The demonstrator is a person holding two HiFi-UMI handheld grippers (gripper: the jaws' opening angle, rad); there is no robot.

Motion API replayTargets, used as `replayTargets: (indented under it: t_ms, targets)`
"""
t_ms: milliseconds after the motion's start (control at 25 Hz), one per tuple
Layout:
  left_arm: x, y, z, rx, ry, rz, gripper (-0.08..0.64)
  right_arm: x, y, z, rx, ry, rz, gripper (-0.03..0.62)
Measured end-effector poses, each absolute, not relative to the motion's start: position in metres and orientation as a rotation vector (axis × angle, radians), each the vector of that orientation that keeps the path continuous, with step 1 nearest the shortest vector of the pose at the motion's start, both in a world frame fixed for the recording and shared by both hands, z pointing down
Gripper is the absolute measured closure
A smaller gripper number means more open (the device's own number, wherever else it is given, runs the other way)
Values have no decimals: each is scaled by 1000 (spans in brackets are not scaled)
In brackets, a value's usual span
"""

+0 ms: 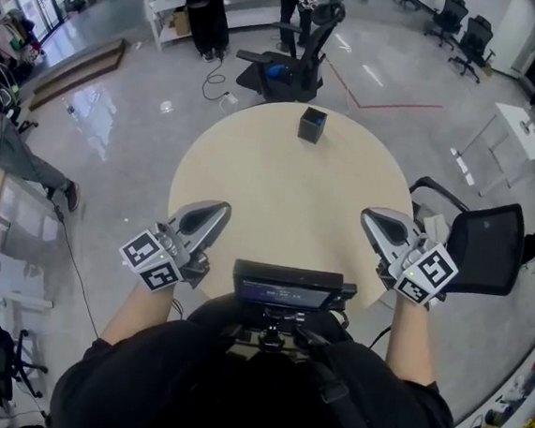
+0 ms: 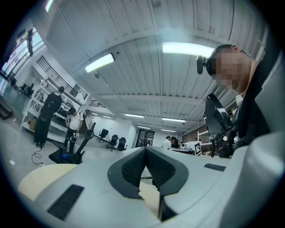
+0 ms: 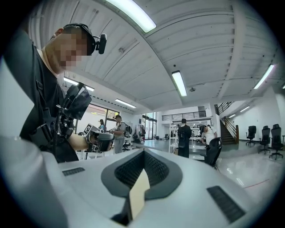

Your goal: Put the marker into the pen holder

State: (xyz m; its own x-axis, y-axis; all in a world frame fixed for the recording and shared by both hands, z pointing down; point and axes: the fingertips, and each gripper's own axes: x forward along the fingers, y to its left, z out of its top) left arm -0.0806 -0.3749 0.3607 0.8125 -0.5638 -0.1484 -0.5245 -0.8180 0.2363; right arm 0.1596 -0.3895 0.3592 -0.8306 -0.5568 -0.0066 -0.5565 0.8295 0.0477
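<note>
Between the jaws of the left gripper (image 2: 144, 149) nothing is held: its ribbed pads are pressed together at the tips, and only pale tabletop shows through the slit behind them. The right gripper (image 3: 142, 151) is the same, pressed together on nothing. In the head view, the left gripper (image 1: 213, 214) and right gripper (image 1: 375, 221) sit level at the near edge of the round table (image 1: 280, 181), well apart, each angled inward. That matched, low pose looks like a resting stance rather than a reach.

Ahead of both, at the far side of the table and well beyond either tip, stands the pen holder (image 1: 313, 125), a small dark box, upright and alone. Its inside is too small and dark to read. No marker shows on the table, in either grip or anywhere else in view. That fits a marker already dropped into the holder, or one out of sight elsewhere.

Beyond the right gripper, off the table, stands a black office chair (image 1: 486, 243).
</note>
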Motion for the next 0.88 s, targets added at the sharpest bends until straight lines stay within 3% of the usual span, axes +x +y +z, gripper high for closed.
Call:
replayTargets:
  t_ms: [880]
  targets:
    - [-115,-389,362,2820,-812,-342,563,119,-394,357,908,-2963,-102,589]
